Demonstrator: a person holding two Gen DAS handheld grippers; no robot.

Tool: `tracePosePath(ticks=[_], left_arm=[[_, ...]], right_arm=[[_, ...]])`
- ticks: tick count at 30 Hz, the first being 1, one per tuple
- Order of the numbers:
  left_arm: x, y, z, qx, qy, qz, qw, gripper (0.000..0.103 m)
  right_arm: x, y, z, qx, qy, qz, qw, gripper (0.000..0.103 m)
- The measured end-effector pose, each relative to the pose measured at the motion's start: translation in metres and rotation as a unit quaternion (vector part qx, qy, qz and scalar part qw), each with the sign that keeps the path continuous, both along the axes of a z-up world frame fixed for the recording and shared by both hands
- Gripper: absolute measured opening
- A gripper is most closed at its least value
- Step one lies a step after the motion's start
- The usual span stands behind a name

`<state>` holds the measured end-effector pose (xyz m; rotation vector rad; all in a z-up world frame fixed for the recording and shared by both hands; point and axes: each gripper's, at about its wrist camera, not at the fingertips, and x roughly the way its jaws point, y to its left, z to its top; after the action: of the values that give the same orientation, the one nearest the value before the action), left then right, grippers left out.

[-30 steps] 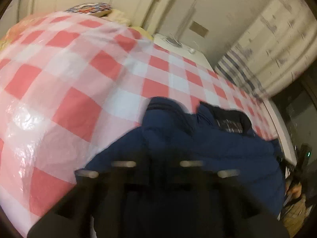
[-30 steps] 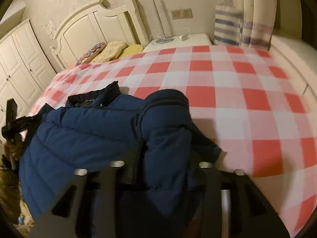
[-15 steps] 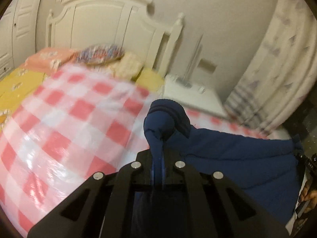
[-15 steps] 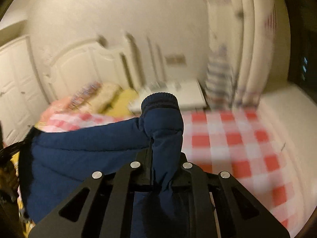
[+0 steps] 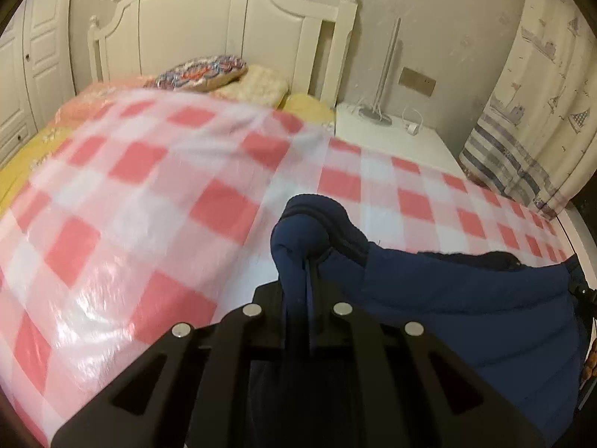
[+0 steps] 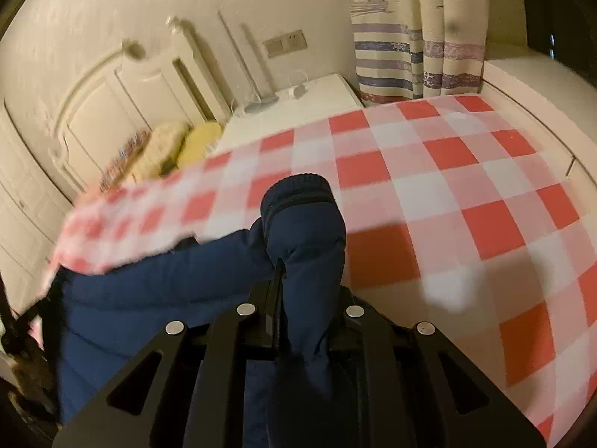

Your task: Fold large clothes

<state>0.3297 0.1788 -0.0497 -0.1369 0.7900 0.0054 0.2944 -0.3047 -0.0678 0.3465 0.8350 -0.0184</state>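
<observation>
Navy padded jacket [image 5: 466,298] is what we're holding, one sleeve in each tool. Left gripper [image 5: 304,283] is clamped tight on a pinched fold of the left sleeve [image 5: 298,231], with the ribbed cuff [image 5: 328,216] bunched up just above the jaws. Right gripper [image 6: 302,280] is likewise closed on the right sleeve [image 6: 306,239]; its ribbed cuff [image 6: 298,190] stands up past the fingers.

We see the jacket body stretched between the two tools, lying over the near edge of the bed. In the right wrist view the body [image 6: 156,287] runs off to the left, and a dark collar or lining shows along its top edge [image 5: 474,257] in the left view. We can't tell which, too dark.

Under it is a red-and-white checked cover [image 5: 149,194], glossy like plastic sheeting. Pillows [image 5: 209,72] sit at the white headboard [image 5: 224,22]. A white nightstand [image 5: 395,138] beside the bed carries a lamp base [image 5: 373,114] and a cable. A striped curtain [image 6: 414,56] hangs at the right. A dark shape at the right wrist view's left edge [image 6: 22,336] is likely our other tool; it's blurred.
</observation>
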Motion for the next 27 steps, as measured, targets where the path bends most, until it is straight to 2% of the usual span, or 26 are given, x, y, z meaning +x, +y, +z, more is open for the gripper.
tracePosePath(ticks=[2, 3, 5, 7, 9, 10, 11, 13, 14, 15, 16, 17, 18, 20, 22, 25, 27], left_arm=[[0.007, -0.004, -0.008, 0.021, 0.002, 0.001, 0.9998, 0.009], [0.018, -0.006, -0.030, 0.025, 0.034, 0.004, 0.9991, 0.018], [0.032, -0.001, -0.053, 0.004, 0.090, 0.013, 0.9959, 0.029], [0.030, 0.007, -0.049, -0.008, 0.086, 0.026, 0.9960, 0.038], [0.027, 0.012, -0.048, -0.004, 0.085, 0.038, 0.9956, 0.057], [0.024, 0.017, -0.045, -0.009, 0.080, 0.048, 0.9955, 0.061], [0.020, 0.021, -0.040, -0.016, 0.069, 0.056, 0.9959, 0.068], [0.002, 0.030, -0.017, -0.028, 0.011, 0.077, 0.9966, 0.081], [-0.005, 0.032, -0.007, -0.027, -0.013, 0.088, 0.9957, 0.088], [-0.010, 0.033, 0.002, -0.027, -0.030, 0.094, 0.9948, 0.090], [-0.017, 0.032, 0.017, -0.026, -0.050, 0.094, 0.9940, 0.091], [-0.022, 0.027, 0.030, -0.022, -0.065, 0.088, 0.9937, 0.092], [-0.026, 0.020, 0.043, -0.016, -0.076, 0.081, 0.9936, 0.094], [-0.030, 0.003, 0.061, -0.005, -0.094, 0.069, 0.9932, 0.097], [-0.035, -0.028, 0.079, 0.011, -0.110, 0.041, 0.9931, 0.100], [-0.036, -0.080, 0.086, 0.046, -0.110, -0.014, 0.9928, 0.100], [-0.031, -0.109, 0.079, 0.077, -0.094, -0.040, 0.9917, 0.100]], right_arm=[[0.006, 0.004, -0.007, -0.021, 0.013, -0.003, 1.000, 0.015], [0.010, 0.011, -0.023, -0.056, 0.032, 0.004, 0.998, 0.015], [0.009, 0.015, -0.037, -0.071, 0.041, -0.002, 0.997, 0.016], [0.007, 0.014, -0.035, -0.076, 0.041, -0.003, 0.996, 0.018], [0.005, 0.011, -0.033, -0.069, 0.045, -0.004, 0.997, 0.020], [0.003, 0.007, -0.030, -0.055, 0.046, -0.005, 0.997, 0.020], [0.000, 0.003, -0.026, -0.038, 0.043, -0.006, 0.998, 0.020], [-0.008, -0.005, -0.014, -0.004, 0.022, -0.011, 1.000, 0.023], [-0.013, -0.009, -0.006, 0.012, 0.007, -0.014, 1.000, 0.028], [-0.017, -0.011, 0.001, 0.023, -0.003, -0.016, 1.000, 0.045], [-0.021, -0.013, 0.010, 0.032, -0.019, -0.020, 0.999, 0.071], [-0.029, -0.014, 0.023, 0.027, -0.046, -0.034, 0.998, 0.084], [-0.033, -0.013, 0.032, 0.021, -0.070, -0.041, 0.996, 0.094], [-0.044, 0.002, 0.058, -0.003, -0.121, -0.036, 0.992, 0.093], [-0.044, 0.025, 0.075, -0.017, -0.139, -0.004, 0.990, 0.083], [-0.040, 0.088, 0.093, -0.109, -0.144, 0.062, 0.982, 0.073], [-0.031, 0.127, 0.088, -0.158, -0.132, 0.106, 0.973, 0.065]])
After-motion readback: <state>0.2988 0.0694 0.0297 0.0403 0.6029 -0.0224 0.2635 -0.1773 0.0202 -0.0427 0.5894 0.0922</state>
